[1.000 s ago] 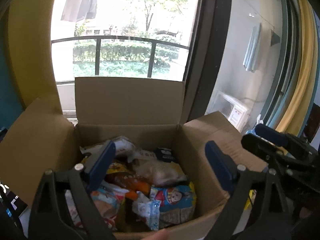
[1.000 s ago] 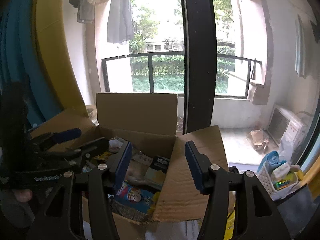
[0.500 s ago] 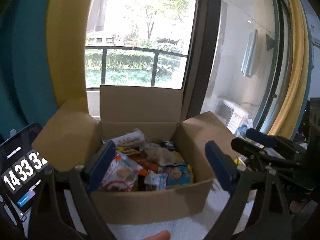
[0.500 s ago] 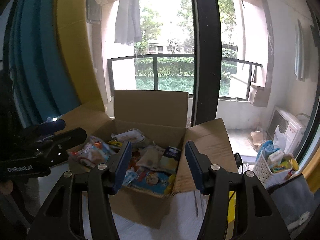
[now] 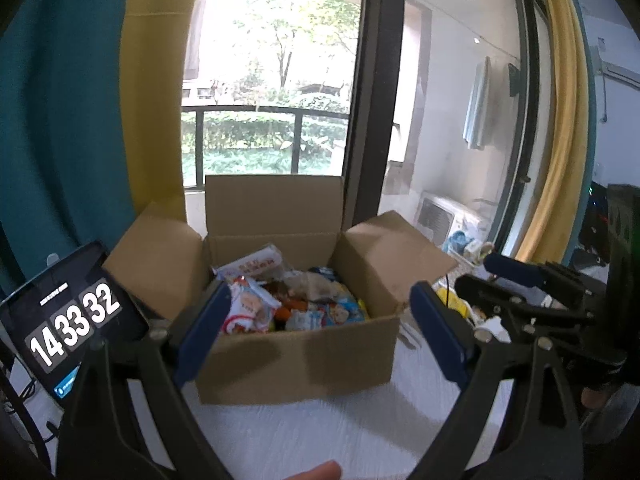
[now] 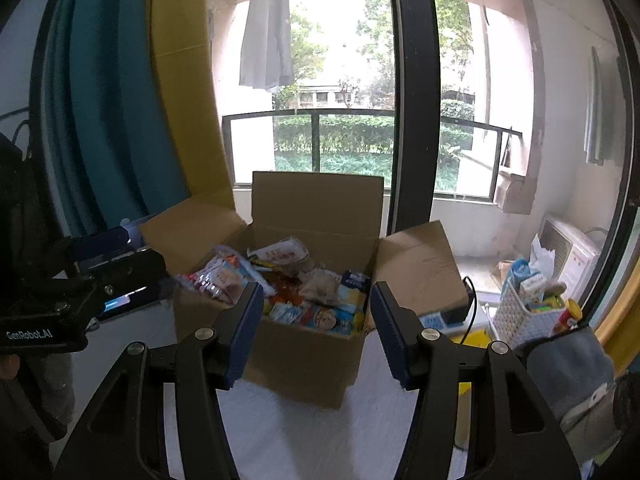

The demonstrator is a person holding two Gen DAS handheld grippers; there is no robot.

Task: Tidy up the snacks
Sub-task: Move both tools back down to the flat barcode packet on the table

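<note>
Left gripper (image 5: 318, 334): my jaws wide apart, holding nothing.
Right gripper (image 6: 316, 330): mine, part open, empty.
Box (image 5: 296, 356): snacks (image 6: 280, 280) inside.
Left view only: clock tablet (image 5: 68, 320).
Right view only: white basket (image 6: 516, 312), far right.

A large window (image 6: 352, 80) fills the far wall and gives bright daylight. A thick black frame post (image 6: 412, 120) divides the glass. Outside there is a balcony with a dark railing (image 6: 320, 114), and behind it a green hedge (image 6: 340, 136) and trees. A pale shirt (image 6: 266, 32) hangs outside at the top. On the left hang a teal curtain (image 5: 60, 120) and a yellow curtain (image 5: 156, 100) beside it. On the right, on the balcony floor, stands a white air-conditioner unit (image 6: 568, 248), and a light towel (image 5: 478, 104) hangs on the white wall. The table (image 6: 300, 432) in front has a white cover. A white basket (image 6: 516, 312) stands at its right end.
</note>
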